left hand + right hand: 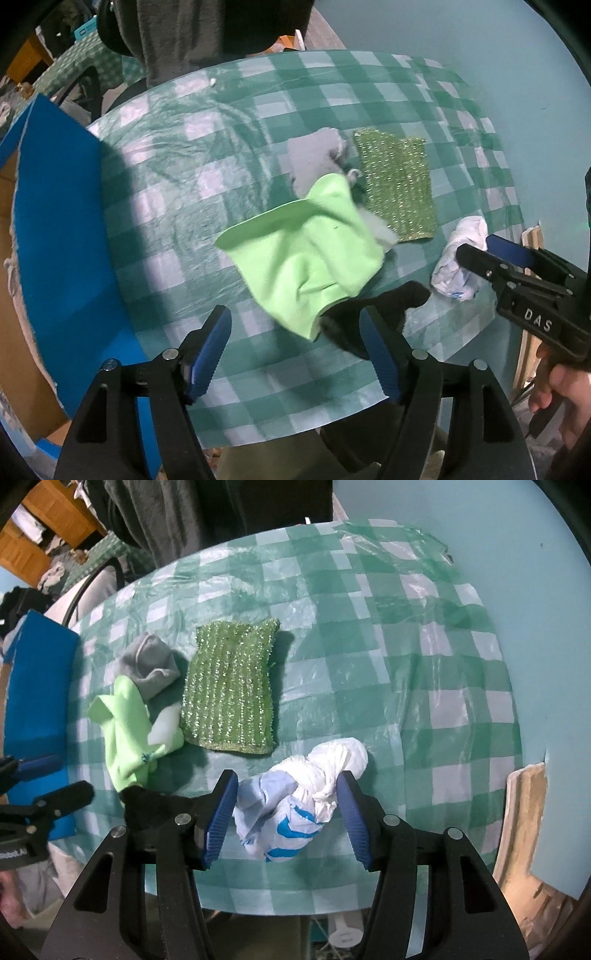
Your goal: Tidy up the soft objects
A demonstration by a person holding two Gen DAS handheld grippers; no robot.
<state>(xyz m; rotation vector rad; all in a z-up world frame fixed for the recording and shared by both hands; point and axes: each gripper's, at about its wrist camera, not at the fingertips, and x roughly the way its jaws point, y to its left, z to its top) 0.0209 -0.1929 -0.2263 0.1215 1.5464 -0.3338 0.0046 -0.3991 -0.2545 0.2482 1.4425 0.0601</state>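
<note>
A light green cloth [306, 258] lies crumpled on the checked table [207, 155], with a grey sock [314, 155] and a sparkly green knitted cloth [395, 184] behind it and a black sock [373, 314] at its near end. My left gripper [295, 354] is open and empty, just short of the green cloth. My right gripper [286, 819] is open, its jaws on either side of a knotted white and blue plastic bag [303, 797], not closed on it. The green cloth [125, 731], grey sock [147, 661], knitted cloth [229, 686] and black sock [147, 805] also show in the right wrist view.
A blue-lined cardboard box [55, 240] stands open at the table's left edge. A dark chair with grey clothing [177, 33] is behind the table. A light blue wall [517, 554] is on the right, a wooden board [524, 812] leaning against it.
</note>
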